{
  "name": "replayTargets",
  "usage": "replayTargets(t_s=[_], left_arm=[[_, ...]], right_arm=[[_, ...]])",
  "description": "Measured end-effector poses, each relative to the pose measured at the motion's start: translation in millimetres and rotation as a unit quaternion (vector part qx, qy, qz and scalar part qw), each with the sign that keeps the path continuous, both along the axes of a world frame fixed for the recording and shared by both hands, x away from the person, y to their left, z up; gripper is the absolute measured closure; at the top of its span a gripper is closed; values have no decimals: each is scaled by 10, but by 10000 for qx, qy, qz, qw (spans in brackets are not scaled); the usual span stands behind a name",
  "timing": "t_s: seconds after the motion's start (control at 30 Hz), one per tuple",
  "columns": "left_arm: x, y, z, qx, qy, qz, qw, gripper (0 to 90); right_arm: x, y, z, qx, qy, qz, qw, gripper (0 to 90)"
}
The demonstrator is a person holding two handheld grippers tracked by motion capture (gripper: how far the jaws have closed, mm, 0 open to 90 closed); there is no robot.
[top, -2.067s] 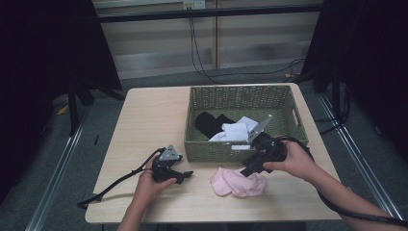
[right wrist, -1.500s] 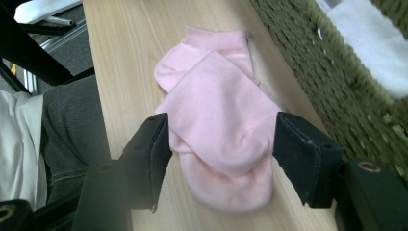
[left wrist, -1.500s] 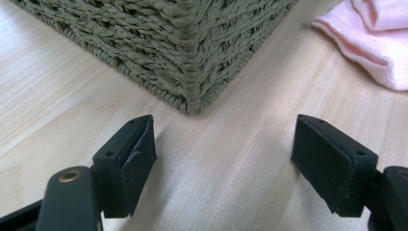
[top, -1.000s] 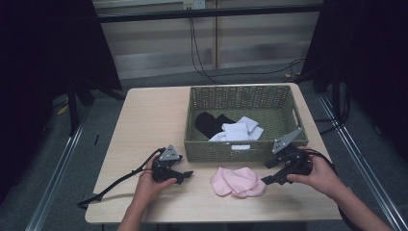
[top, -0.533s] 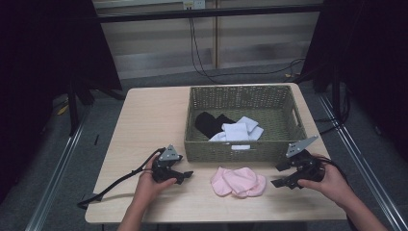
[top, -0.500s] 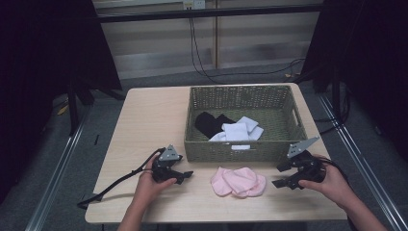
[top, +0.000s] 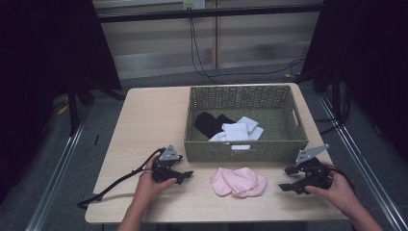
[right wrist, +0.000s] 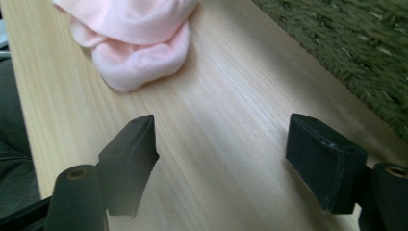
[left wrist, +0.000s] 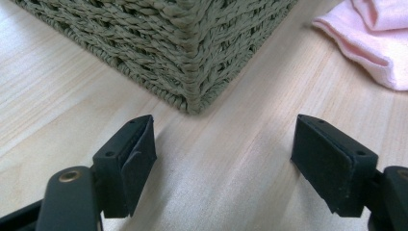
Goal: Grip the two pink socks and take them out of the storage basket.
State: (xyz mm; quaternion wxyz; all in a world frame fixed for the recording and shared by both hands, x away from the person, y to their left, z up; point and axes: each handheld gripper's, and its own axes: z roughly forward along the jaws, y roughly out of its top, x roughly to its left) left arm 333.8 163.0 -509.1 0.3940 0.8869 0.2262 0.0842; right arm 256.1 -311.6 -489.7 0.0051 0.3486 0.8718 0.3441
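Pink cloth (top: 238,181), crumpled in a loose heap on the table (top: 149,120), ahead of the right gripper (top: 285,179) and beyond its left finger in the right gripper view, well short of touching. Also up and past the right finger (left wrist: 332,168) of the left gripper (top: 185,175), with a corner of the basket (top: 245,150) straight ahead between that pair.

Both pairs of fingers spread wide with nothing but bare table between them. Right fingers (right wrist: 130,159) just opened further, holding nothing.

Likely very light and limp: soft, thick knit or fleece by the look, no stiffness, bound to sag and trail once lifted. Not fragile and not slippery; rubbery pads should bite well. Best taken at a raised fold or the rolled edge nearest the right fingers, pinching several layers at once instead of a flat spot pressed to the table. Risk, by judgement, of lifting one layer and leaving the rest dragging.

Hard to tell whether one piece or two bundled together, or what sort of garment. Underside hidden; far part cut off at the frame edge in both gripper views. Inside the basket, white cloth (top: 238,131) and black cloth (top: 209,122) partly screened by the front wall, the black one lost in the dim light.
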Motion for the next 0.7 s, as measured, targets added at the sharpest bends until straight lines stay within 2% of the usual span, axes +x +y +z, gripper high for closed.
replayTargets(t_s=[0.33,0.53,0.7], left_arm=[[-1,0,0,1,1,4,10000,231],[-1,0,0,-1,0,1,10000,231],[-1,0,0,1,0,2,10000,231]], right_arm=[[-33,-31,-101,66,-563,-19,9984,241],[-72,-56,-138,196,-720,-45,9972,239],[-112,-61,-174,236,-943,-92,9952,236]])
